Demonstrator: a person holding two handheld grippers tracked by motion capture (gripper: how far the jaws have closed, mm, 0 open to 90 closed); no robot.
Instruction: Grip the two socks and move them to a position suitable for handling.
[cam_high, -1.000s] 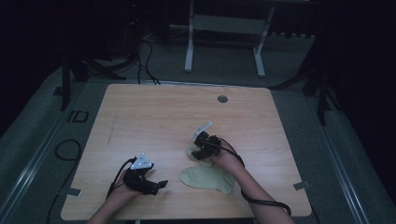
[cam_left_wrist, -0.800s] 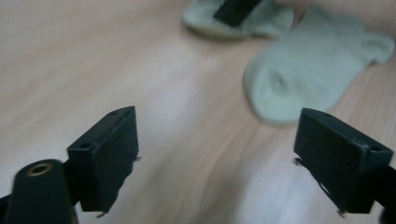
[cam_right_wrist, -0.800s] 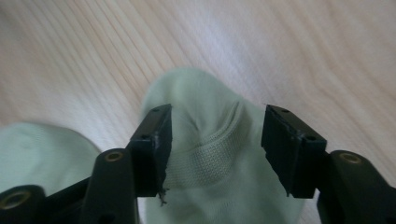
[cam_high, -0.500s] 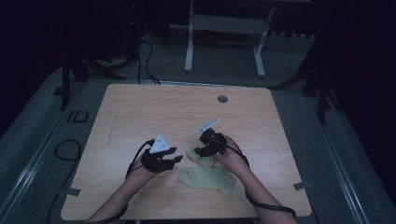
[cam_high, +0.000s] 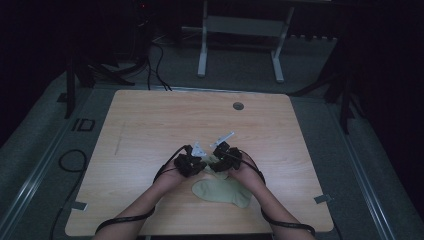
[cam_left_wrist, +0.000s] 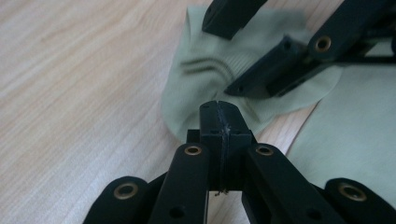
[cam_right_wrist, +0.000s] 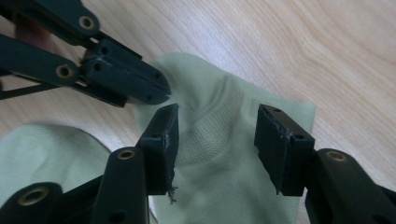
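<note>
A pale green sock (cam_high: 222, 192) lies flat near the table's front edge, with its ribbed cuff (cam_right_wrist: 219, 116) pointing away from the person. My right gripper (cam_right_wrist: 217, 135) is open, its jaws straddling the cuff just above the cloth. My left gripper (cam_left_wrist: 219, 114) is shut with nothing visible between its jaws, its tip at the cuff's edge (cam_left_wrist: 187, 107). In the high view the left gripper (cam_high: 190, 162) and the right gripper (cam_high: 224, 157) sit side by side over the sock's far end. The foot of the sock (cam_left_wrist: 355, 140) spreads out beside the cuff.
The wooden table (cam_high: 150, 130) carries a round cable hole (cam_high: 238, 106) near its far edge. Cables trail from both grippers back along the forearms. A metal stand (cam_high: 240, 30) stands on the floor beyond the table.
My left gripper has moved from the table's front left, to the right and forward, up beside the right gripper at the sock's cuff. The right gripper has stayed over the cuff.
</note>
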